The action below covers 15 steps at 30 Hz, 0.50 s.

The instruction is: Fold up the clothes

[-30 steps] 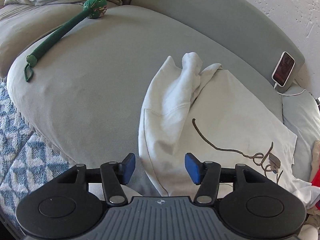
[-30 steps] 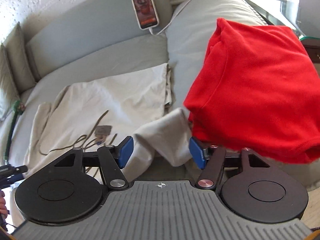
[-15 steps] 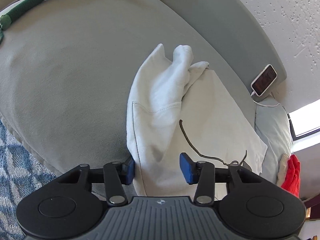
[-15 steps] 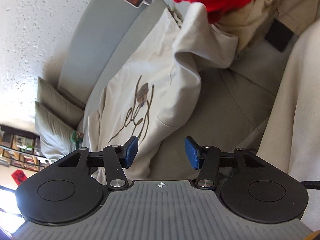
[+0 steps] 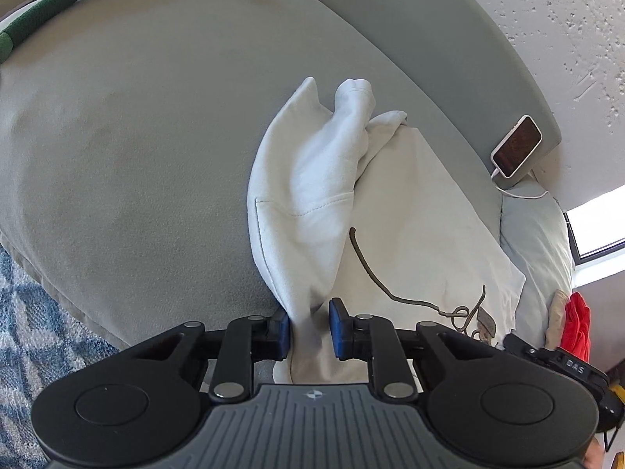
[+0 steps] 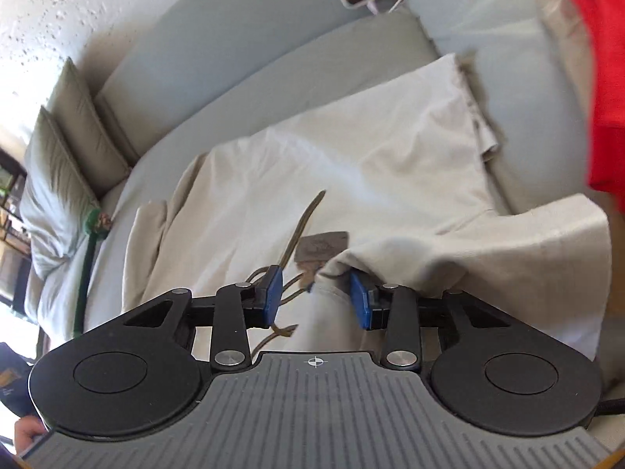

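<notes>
Grey sofa (image 5: 136,125), textured white wall (image 5: 547,8), blue patterned rug (image 5: 35,312), bright window (image 5: 597,230).

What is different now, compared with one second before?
Both claws came down to the cream shirt. The left claw narrowed around its folded edge; the right claw now has a sleeve between its pads. The phone stayed put.
</notes>
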Available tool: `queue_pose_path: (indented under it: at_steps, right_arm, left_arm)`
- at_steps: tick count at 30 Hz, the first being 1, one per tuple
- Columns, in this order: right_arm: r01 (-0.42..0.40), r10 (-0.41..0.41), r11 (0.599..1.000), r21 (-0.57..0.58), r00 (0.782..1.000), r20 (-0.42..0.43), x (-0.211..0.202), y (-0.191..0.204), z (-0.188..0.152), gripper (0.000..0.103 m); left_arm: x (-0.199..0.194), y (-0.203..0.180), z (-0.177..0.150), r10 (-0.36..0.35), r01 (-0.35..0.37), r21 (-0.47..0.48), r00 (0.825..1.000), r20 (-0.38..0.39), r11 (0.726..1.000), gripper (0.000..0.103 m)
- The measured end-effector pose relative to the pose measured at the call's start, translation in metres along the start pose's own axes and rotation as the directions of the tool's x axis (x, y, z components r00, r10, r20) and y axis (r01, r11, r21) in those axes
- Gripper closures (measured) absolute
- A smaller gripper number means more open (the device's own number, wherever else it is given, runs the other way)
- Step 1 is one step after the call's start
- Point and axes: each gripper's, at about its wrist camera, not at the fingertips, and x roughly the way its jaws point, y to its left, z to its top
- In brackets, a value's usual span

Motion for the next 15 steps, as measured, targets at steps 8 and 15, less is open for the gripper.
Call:
queue_pose_path:
  at_steps: [8, 15]
  right_arm:
    - [-0.070, 0.064, 0.996, 0.046, 0.991, 0.118, -0.074, -0.004, -0.030, 0.060]
    - [-0.123, 0.114, 0.968, 0.220, 0.992, 0.056, -0.070, -0.057, -0.065, 0.067]
  left_arm:
    - [0.003, 0.001, 0.001, -0.008, 0.008, 0.008, 1.000, -0.010, 1.000, 0.085]
    - [0.004, 0.004, 0.000, -0.016, 0.016, -0.002, 1.000, -0.009, 1.000, 0.085]
